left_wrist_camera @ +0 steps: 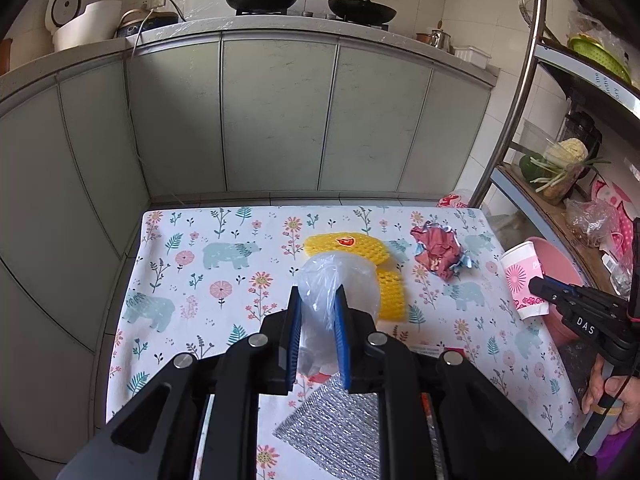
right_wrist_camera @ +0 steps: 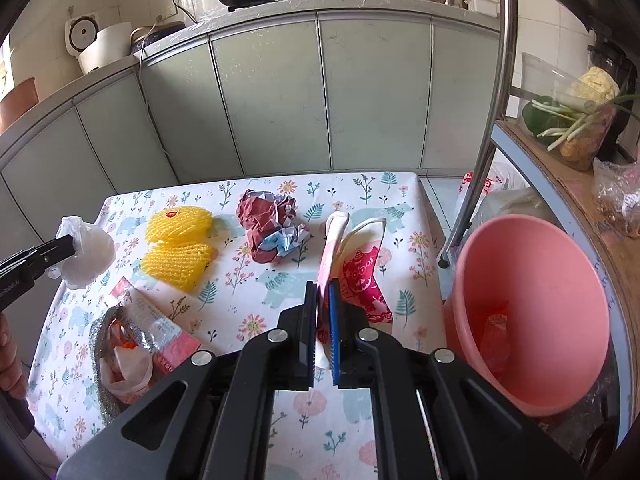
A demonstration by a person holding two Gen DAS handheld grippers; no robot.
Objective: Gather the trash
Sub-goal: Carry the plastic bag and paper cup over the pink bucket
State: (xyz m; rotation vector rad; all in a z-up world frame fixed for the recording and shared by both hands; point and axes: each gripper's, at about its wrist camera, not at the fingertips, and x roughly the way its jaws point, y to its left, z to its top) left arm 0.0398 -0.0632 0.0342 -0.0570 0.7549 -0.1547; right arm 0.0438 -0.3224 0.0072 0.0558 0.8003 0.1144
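Observation:
My left gripper [left_wrist_camera: 318, 294] is shut on a clear plastic bag [left_wrist_camera: 338, 280], held above the floral table [left_wrist_camera: 192, 248]; the bag also shows in the right wrist view [right_wrist_camera: 86, 252]. My right gripper [right_wrist_camera: 323, 286] is shut on a squashed pink-and-white paper cup [right_wrist_camera: 356, 256], seen too in the left wrist view [left_wrist_camera: 520, 276], near the table's right edge. On the table lie yellow foam netting [right_wrist_camera: 180, 240], a crumpled red wrapper [right_wrist_camera: 272, 228] and a silver foil pouch with packets [right_wrist_camera: 128, 344]. A pink bucket [right_wrist_camera: 532, 304] stands right of the table with an orange scrap inside.
Grey-green kitchen cabinets [right_wrist_camera: 280, 100] stand behind the table, with woks on the stove above. A metal rack [right_wrist_camera: 492, 120] with vegetables and bags stands at the right, close to the bucket.

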